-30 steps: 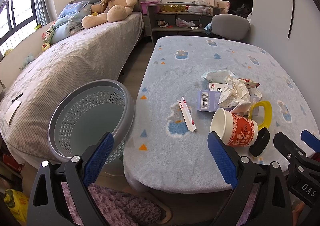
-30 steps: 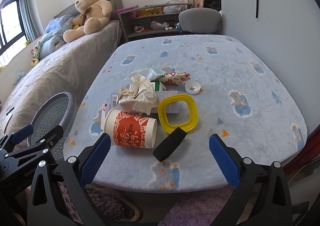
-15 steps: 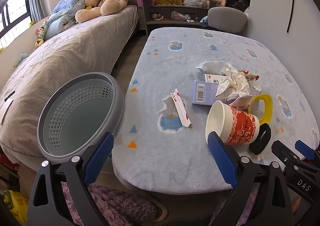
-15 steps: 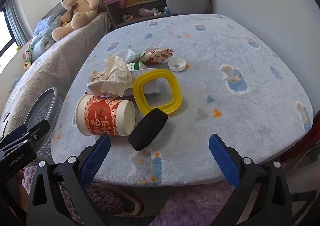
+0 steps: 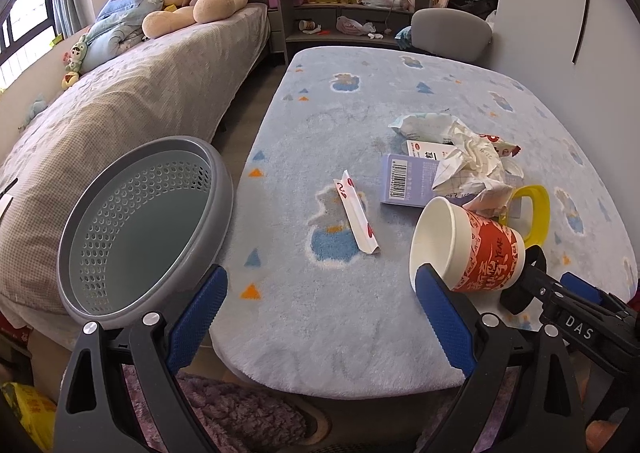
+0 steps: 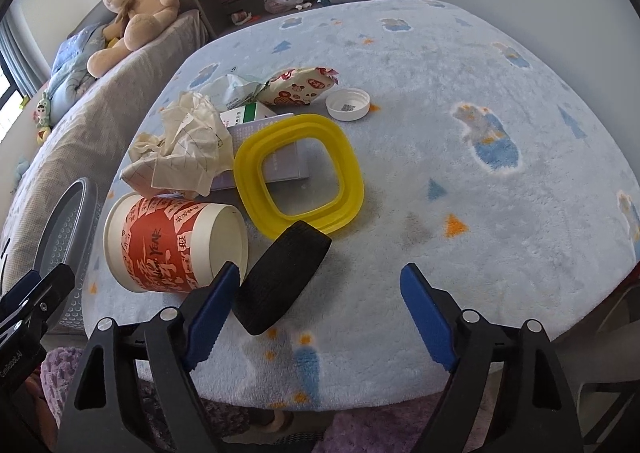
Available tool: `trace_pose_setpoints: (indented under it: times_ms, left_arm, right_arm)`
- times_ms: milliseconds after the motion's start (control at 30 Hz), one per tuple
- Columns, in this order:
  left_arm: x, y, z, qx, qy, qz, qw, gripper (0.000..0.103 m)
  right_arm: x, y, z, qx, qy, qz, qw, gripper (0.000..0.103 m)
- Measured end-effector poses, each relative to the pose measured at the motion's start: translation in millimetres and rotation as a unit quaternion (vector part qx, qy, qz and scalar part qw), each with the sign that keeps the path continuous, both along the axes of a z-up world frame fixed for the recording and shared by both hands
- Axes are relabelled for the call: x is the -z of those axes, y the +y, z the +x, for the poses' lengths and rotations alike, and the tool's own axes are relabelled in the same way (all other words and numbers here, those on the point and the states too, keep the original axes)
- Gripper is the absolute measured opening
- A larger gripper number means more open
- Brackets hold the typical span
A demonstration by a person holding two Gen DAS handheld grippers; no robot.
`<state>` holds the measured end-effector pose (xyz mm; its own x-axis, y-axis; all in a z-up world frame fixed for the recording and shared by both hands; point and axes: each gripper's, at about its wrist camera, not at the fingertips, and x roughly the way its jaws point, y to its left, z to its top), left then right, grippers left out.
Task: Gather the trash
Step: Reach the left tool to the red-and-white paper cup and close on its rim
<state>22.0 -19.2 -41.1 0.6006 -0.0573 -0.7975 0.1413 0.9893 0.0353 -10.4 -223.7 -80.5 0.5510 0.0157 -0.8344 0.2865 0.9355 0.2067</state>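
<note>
Left wrist view: the left gripper (image 5: 320,317) is spread wide, grasping nothing. A red paper cup (image 5: 468,249), printed "YEAR", lies on its side on the tabletop (image 5: 360,313); the gray perforated trash basket (image 5: 140,225) stands left of it, and the other tool reads "DAS".

Right wrist view: the right gripper (image 6: 316,317) is released around a black cap (image 6: 280,277), just right of the cup (image 6: 168,245); a yellow frame lid (image 6: 300,177) lies behind the cup.

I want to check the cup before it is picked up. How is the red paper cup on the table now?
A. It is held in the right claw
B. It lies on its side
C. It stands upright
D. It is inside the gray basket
B: the red paper cup lies on its side on the table, its open mouth facing the gray basket.
</note>
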Motion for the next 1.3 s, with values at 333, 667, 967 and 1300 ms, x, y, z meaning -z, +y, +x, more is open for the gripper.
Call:
trace_pose_setpoints:
  times_ms: [333,667,967,1300]
  left_arm:
    - [2.4,-7.4,3.6,0.021,0.006,-0.023,0.9995,0.091]
    - [3.0,-34.2,4.4,0.074,0.012,-0.036,0.9965,0.091]
    - [10.2,-56.4,10.4,0.111,0.018,-0.057,0.992,0.091]
    - [25.1,-70.3,23.3,0.134,0.035,-0.077,0.9874,0.082]
  right_arm:
    - [5.3,0.6,2.3,-0.015,0.0,0.027,1.0,0.018]
    - [-6.3,-4.3,-15.3,-0.02,-0.015,0.018,1.0,0.009]
    - [-7.7,-20.5,-26.4,-0.006,-0.016,0.015,1.0,0.009]
    - [-5.1,-27.7,-26.3,-0.005,-0.014,0.02,1.0,0.009]
